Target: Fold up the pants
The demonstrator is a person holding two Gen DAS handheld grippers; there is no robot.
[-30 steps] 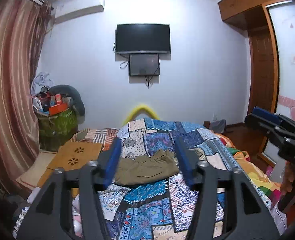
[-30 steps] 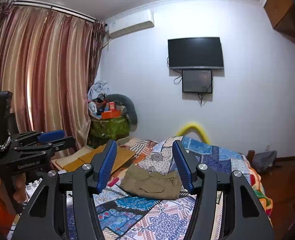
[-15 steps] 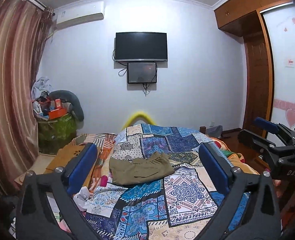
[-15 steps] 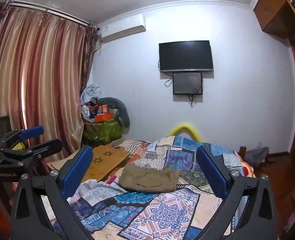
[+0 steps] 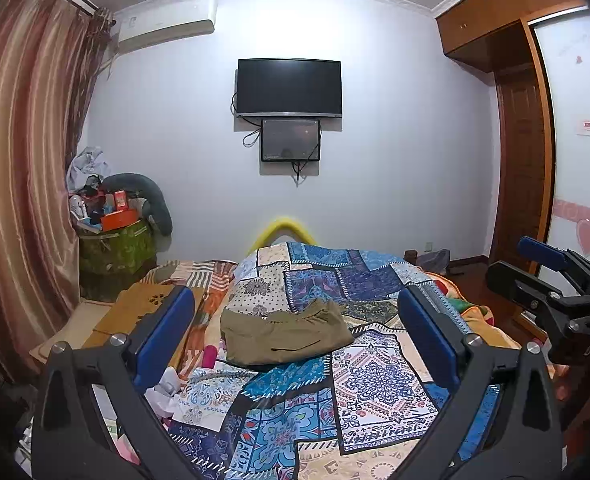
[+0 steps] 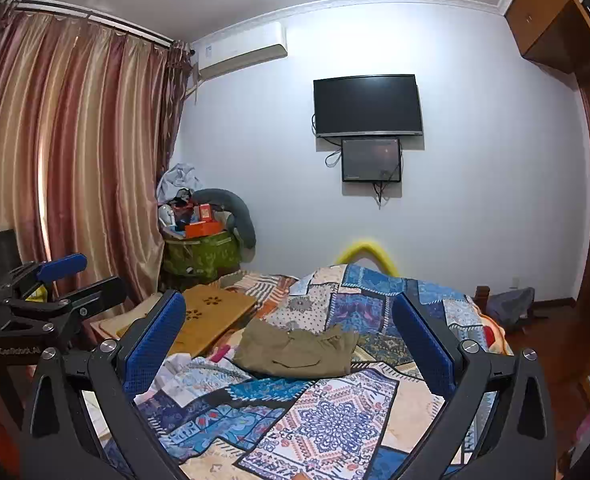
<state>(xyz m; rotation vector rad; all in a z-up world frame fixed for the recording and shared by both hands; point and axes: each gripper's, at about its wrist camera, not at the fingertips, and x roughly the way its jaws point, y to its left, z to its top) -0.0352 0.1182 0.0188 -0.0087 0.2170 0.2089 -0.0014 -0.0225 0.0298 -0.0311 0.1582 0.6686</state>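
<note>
Our right gripper [image 6: 291, 338] hangs over the near end of the bed [image 6: 335, 412], jaws spread wide and holding nothing. Between them, farther along the patchwork quilt [image 6: 375, 300], we see the olive pants [image 6: 295, 354] lying in a rumpled fold. Our left gripper [image 6: 67, 280] shows at the left edge, beside the striped curtain [image 6: 67, 152], well apart from the pants.

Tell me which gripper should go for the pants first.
Left, narrowly. Both the left gripper and the right gripper hang open and empty, short of the olive pants. In the left view the pants sit more squarely between the fingers; in the right view they lie similarly centred.
</note>
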